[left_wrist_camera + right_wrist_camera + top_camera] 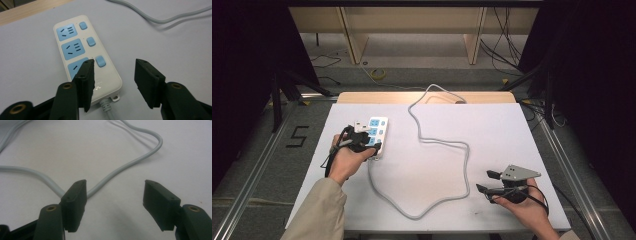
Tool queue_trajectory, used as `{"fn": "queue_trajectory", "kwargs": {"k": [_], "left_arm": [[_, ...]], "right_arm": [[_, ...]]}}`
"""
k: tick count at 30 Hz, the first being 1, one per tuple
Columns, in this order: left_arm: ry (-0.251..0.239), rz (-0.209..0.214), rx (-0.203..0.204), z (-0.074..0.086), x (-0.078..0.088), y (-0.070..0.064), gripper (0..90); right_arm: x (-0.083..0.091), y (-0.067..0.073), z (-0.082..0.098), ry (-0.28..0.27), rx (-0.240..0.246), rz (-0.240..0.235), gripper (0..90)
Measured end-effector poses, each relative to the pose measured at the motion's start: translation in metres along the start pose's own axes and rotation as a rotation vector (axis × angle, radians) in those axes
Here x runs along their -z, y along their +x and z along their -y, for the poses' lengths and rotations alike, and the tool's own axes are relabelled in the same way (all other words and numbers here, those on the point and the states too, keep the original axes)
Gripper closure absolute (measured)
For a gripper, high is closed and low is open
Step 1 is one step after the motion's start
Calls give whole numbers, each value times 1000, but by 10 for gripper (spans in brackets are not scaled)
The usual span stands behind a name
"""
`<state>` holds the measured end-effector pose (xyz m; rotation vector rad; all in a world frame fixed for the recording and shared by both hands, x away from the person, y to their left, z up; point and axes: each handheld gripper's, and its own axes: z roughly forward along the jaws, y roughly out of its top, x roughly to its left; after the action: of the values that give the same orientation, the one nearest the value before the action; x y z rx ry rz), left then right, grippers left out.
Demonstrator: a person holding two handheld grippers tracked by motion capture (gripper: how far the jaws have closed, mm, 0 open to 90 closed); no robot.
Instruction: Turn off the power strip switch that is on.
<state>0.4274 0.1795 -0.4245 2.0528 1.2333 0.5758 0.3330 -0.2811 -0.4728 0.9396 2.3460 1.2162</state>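
A white power strip (377,131) with blue sockets and blue switches lies on the left part of the white table (502,130). Its grey cable (437,200) runs from the near end, loops across the middle and leaves over the far edge. My left gripper (368,142) hovers open over the strip's near end. In the left gripper view, the left gripper (113,75) has one jaw over the nearest socket of the power strip (75,47). My right gripper (486,181) stands open near the front right. In the right gripper view, the right gripper (115,195) has the cable (125,167) curving just beyond its jaws.
A wooden strip (387,97) borders the table's far edge. Beyond it, wooden bench legs (354,40) stand on the floor among loose wires. A black "5" (298,136) is marked on the floor at left. Dark curtains hang on both sides.
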Motion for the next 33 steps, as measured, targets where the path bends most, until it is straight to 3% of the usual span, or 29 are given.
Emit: {"fn": "queue_trajectory", "kwargs": {"k": [6, 11, 15, 20, 26, 33], "left_arm": [[-19, 25, -25, 6, 5, -9, 366], [-67, 54, -59, 12, 10, -18, 352], [-77, 74, -104, 17, 12, -27, 333], [-103, 99, -133, 27, 14, -35, 310], [-130, 112, -143, 43, 21, -38, 296], [-155, 93, -110, 68, 30, -37, 299]], "right_arm": [[0, 0, 0, 3, 7, 4, 365], [0, 0, 0, 4, 6, 2, 365], [0, 1, 1, 4, 10, -1, 365], [2, 1, 3, 6, 3, -3, 364], [3, 1, 4, 3, -3, -7, 363], [4, 1, 6, 4, -6, -7, 363]]}}
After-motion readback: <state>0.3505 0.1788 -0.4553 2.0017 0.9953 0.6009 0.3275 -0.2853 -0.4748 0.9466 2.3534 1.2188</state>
